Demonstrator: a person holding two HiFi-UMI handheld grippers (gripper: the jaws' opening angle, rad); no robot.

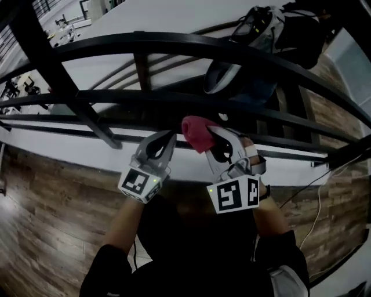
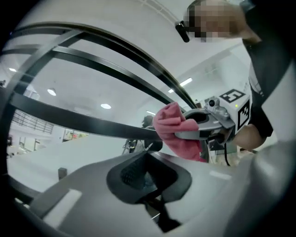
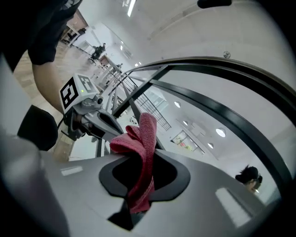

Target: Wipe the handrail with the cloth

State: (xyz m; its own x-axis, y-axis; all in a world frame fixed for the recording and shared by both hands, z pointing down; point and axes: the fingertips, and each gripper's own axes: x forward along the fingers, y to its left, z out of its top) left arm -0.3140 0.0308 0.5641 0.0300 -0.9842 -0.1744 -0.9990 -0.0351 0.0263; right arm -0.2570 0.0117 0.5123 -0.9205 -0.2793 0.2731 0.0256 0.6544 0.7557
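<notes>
The cloth (image 3: pixel 147 134) is a pink-red terry fabric, bunched into folds. It is clamped in the right gripper (image 3: pixel 147 159). The jaws are clenched on its middle, one end stands up past the jaw tips and the other hangs down through the jaw opening.

The left gripper (image 2: pixel 148 157) is just beside the right one, on its left. Its jaws are closed tip to tip and hold nothing.

Each gripper carries a marker cube – left (image 1: pixel 139 183), right (image 1: pixel 235 194) – printed with black-and-white square code patterns. A small green light shows at the edge of each cube in the head view.

The handrail (image 1: pixel 174 42) is black or very dark metal. It has a curved top rail with flat bars running below it and slanted posts between them.

In the left gripper view the raised end of the cloth sits at one flat bar (image 2: pixel 83 119), at the point where the bar passes behind it. The views do not settle whether the two are pressed together. In the head view the cloth lies low on the railing, well below the top rail.

The near side of the railing has wood-plank flooring (image 1: pixel 46 220) and a white strip (image 1: pixel 87 152) along the railing base. Beyond the bars lies a pale floor (image 1: pixel 174 17) on a lower level.
</notes>
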